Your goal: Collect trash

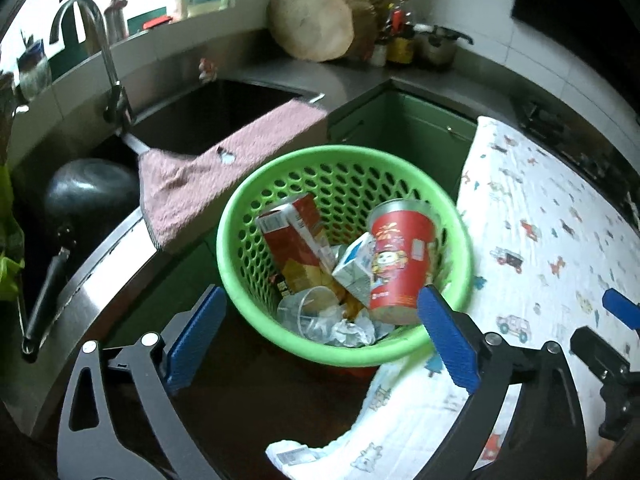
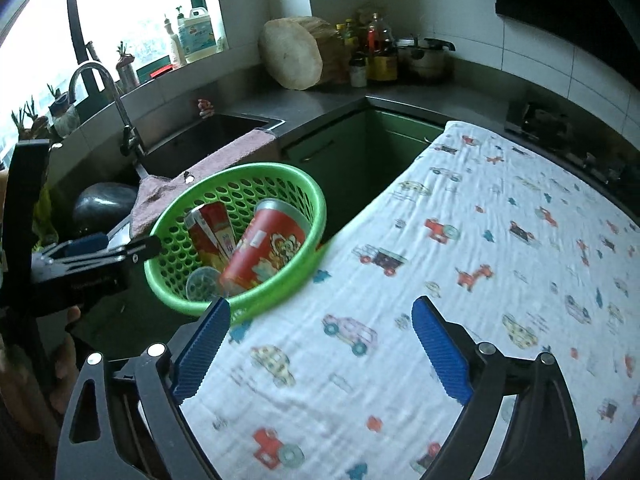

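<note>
Grippers, left (image 1: 320, 336) and right (image 2: 320, 350), gape wide (nothing held) near green basket (image 1: 460, 248).

Green perforated basket (image 1: 344, 208), red can (image 1: 400, 256), cartons inside

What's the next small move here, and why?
Probably pull both grippers back and stop. The green basket already holds the red can, cartons and cup; the printed cloth shows no trash, and left gripper and right gripper are open, empty.
</note>
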The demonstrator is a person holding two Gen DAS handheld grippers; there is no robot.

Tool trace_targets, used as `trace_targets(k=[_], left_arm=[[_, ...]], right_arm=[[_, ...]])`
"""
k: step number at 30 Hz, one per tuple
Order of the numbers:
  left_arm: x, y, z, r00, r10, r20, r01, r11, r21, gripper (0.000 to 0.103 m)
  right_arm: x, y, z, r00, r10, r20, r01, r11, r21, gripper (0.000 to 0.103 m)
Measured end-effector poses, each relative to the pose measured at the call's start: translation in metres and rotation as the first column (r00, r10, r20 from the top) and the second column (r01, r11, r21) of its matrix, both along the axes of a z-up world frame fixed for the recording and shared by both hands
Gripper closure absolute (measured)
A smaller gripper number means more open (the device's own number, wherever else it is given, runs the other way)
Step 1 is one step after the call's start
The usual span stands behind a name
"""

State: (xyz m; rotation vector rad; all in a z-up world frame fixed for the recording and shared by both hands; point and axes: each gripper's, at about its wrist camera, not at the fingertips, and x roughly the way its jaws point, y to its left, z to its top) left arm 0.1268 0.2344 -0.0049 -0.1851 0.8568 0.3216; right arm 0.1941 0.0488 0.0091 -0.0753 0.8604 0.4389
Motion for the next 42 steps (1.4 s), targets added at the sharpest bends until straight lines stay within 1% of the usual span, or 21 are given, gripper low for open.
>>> trace_targets(k=[2,6,10,17,23,27,33,42], left_arm=[[-0.003,-0.007,0.003,1.000,-0.006,0.009,0.006,1.000,0.014,0.005],[-0.012,-0.027,0.010,0.998,-0.047,0.030,0.046,0.998,0.032,0.005],[-0.021,-0.048,0.014,0.995,-0.084,0.051,0.081,0.995,0.064,0.005],[-0.034,-0.082,0.019,0.986,-0.145,0.082,0.139,0.987,0.080,0.005],[-0.043,-0.105,0.013,0.981,-0.183,0.071,0.178,0.982,0.067,0.005],[-0.053,-0.117,0.010,0.975,-0.211,0.075,0.207,0.977,0.056,0.005],[-0.063,-0.132,0.001,0.971,-0.227,0.074,0.224,0.974,0.044,0.005],[-0.072,-0.143,-0.006,0.970,-0.239,0.055,0.234,0.969,0.076,0.005]], right_arm=[[-0.007,-0.007,0.001,1.000,-0.003,0.003,0.003,1.000,0.005,0.013],[-0.021,-0.019,0.000,1.000,-0.008,0.003,0.008,1.000,0.016,0.013],[-0.036,-0.034,0.000,0.999,-0.026,0.019,0.026,1.000,-0.006,0.012],[-0.063,-0.063,-0.004,0.997,-0.071,0.040,0.072,0.997,-0.031,0.011],[-0.083,-0.088,-0.007,0.993,-0.114,0.039,0.115,0.993,-0.017,0.011],[-0.096,-0.105,-0.010,0.987,-0.151,0.044,0.153,0.988,-0.028,0.011],[-0.109,-0.131,-0.013,0.978,-0.206,0.041,0.207,0.978,-0.025,0.011],[-0.117,-0.143,-0.012,0.973,-0.225,0.050,0.226,0.974,-0.004,0.011]])
